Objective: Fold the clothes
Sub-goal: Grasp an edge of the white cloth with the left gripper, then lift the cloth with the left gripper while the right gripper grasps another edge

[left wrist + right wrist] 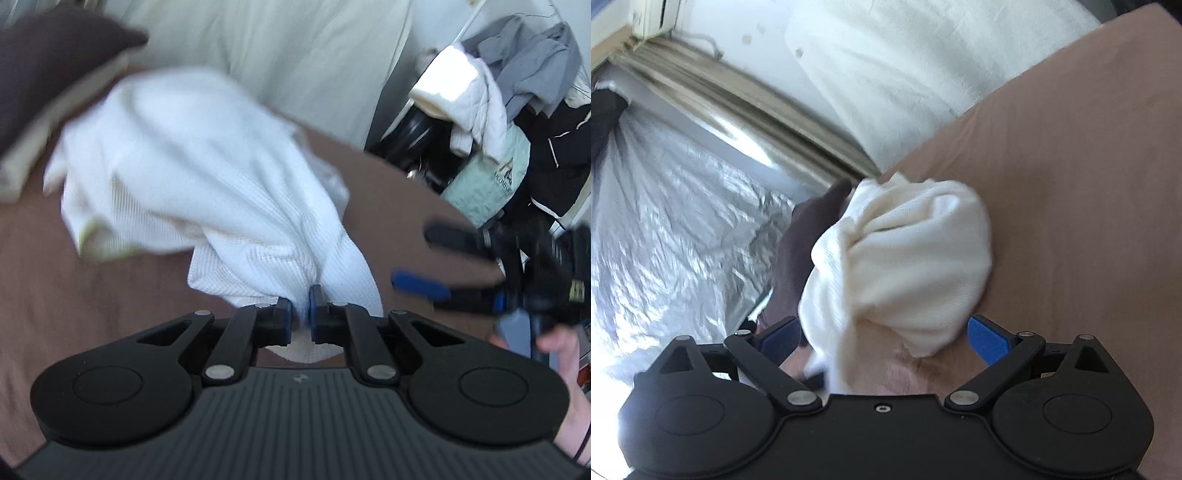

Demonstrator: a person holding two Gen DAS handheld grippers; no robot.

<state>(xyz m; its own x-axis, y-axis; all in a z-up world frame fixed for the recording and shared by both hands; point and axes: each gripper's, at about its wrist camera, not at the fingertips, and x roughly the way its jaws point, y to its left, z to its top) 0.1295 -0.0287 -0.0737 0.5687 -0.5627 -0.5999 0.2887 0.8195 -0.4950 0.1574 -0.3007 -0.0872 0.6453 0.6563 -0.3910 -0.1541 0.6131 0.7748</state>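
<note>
A white waffle-knit garment (192, 177) hangs bunched over the brown bed sheet (74, 280). My left gripper (300, 314) is shut on its near edge and holds it up. In the left wrist view my right gripper (424, 258) is at the right, open, apart from the cloth. In the right wrist view the same white garment (905, 258) is a bunched lump in front of my right gripper (882, 332), whose blue pads (988, 338) stand wide apart on either side of the cloth's lower end. The view is blurred.
A dark brown pillow (48, 59) lies at the bed's far left. A white cover (295, 48) hangs behind the bed. A rack of clothes (517, 110) stands at the right. A silver foil sheet (672, 221) and curtain (738, 107) are beside the bed.
</note>
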